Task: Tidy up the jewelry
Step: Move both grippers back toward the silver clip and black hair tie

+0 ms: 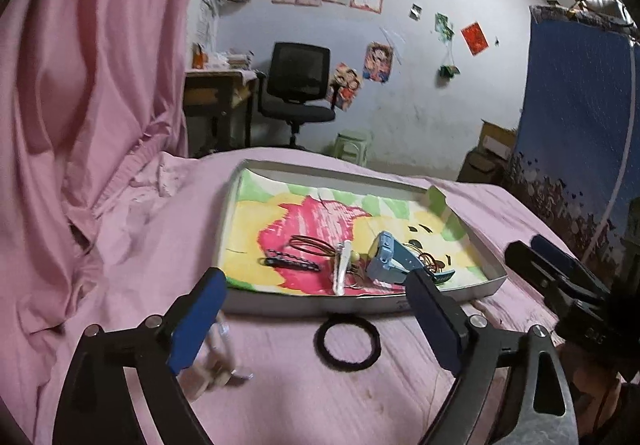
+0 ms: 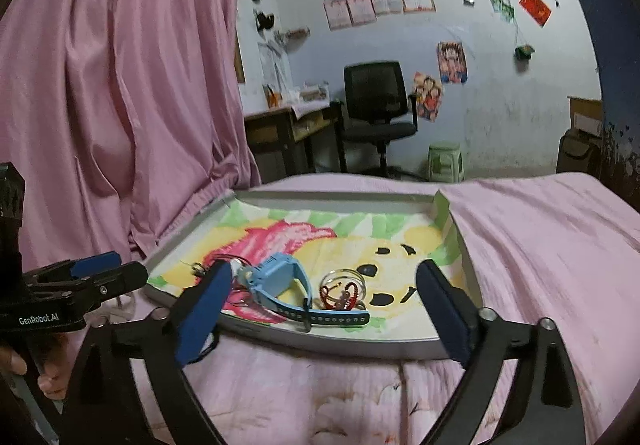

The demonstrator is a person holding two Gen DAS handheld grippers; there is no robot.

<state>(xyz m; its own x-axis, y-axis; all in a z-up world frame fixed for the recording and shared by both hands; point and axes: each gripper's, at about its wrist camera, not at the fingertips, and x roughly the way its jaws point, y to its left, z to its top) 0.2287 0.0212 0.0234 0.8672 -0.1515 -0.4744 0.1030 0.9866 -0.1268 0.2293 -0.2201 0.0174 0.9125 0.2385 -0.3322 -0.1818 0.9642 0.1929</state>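
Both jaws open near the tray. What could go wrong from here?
1. The black hair tie ring lies flat on the soft pink bedsheet; jaws may pinch fabric along with it.
2. Inside the shallow grey tray, the blue watch overlaps thin cords, so lifting one may drag others.

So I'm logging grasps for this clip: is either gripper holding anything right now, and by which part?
Nothing is held. The left gripper and the right gripper both stand open with bare pads; the blue watch lies in the tray.
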